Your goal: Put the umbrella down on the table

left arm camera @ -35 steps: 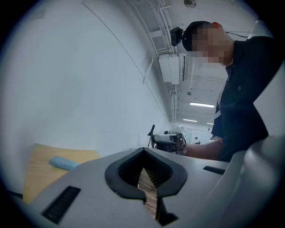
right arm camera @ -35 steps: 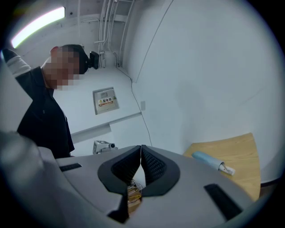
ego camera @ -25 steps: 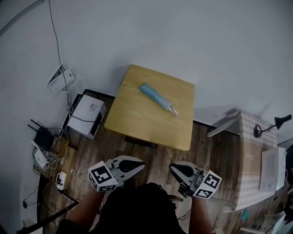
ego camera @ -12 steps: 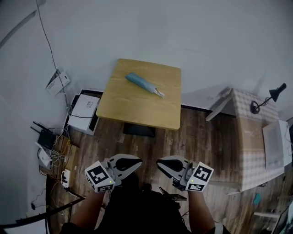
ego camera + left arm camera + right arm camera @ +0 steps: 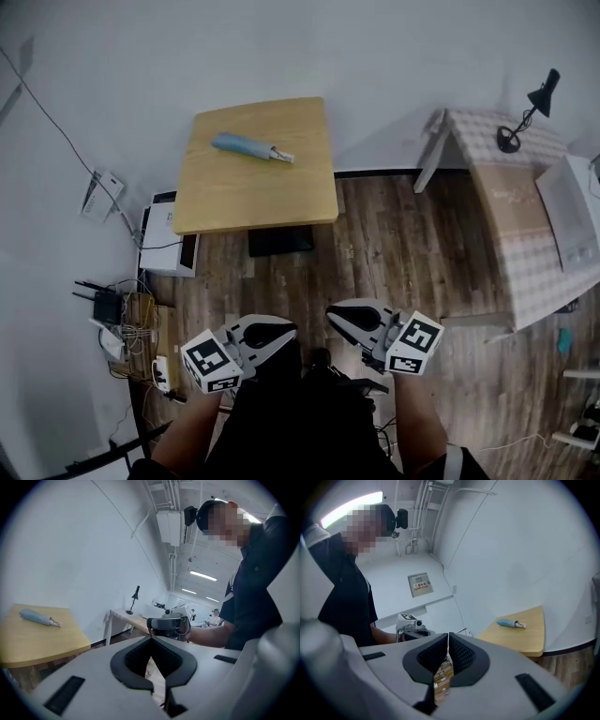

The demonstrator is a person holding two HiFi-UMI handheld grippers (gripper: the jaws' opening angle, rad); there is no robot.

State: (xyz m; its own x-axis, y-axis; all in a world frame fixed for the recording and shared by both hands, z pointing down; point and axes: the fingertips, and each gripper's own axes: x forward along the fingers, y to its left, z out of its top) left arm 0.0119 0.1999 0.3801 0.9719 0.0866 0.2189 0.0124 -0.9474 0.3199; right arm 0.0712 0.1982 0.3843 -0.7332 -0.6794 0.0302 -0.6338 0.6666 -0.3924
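A folded light-blue umbrella lies on the small yellow wooden table far ahead, near its back edge. It also shows in the left gripper view as the umbrella on the table, and in the right gripper view as the umbrella on the table. Both grippers hang low, close to my body and well short of the table. My left gripper is shut and holds nothing. My right gripper is also shut and empty. Their tips point toward each other.
A white box stands on the floor left of the table, with a router and tangled cables nearer me. A checked-cloth table with a black desk lamp stands at the right. Wooden floor lies between.
In the head view the table with the umbrella has slid left and farther off. Both grippers have moved and stand closer together, still shut and empty.
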